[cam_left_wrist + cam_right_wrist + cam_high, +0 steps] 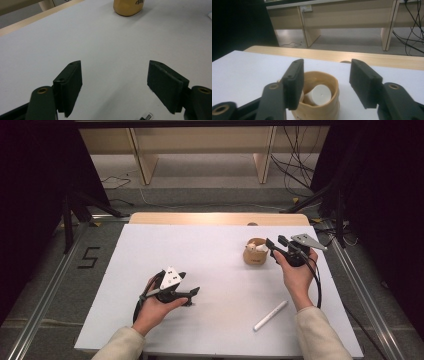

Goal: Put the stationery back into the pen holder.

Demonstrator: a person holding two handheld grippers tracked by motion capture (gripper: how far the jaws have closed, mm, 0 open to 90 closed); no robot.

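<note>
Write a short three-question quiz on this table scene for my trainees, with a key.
1. True or false: the right gripper has its fingers shut on the tan cup.
2. What lies on the white table near the person's right forearm? A) scissors B) a white marker C) a spoon
3. What is in the cup?

Key: 1 false, they stand open with nothing pressed; 2 B; 3 white cylinders.

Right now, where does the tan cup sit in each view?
High view: tan cup right of centre, beside the right gripper.
Left gripper view: at the top edge, far beyond the open jaws.
Right gripper view: bottom centre, just past the jaws.
Shared landmark: the white table.
</note>
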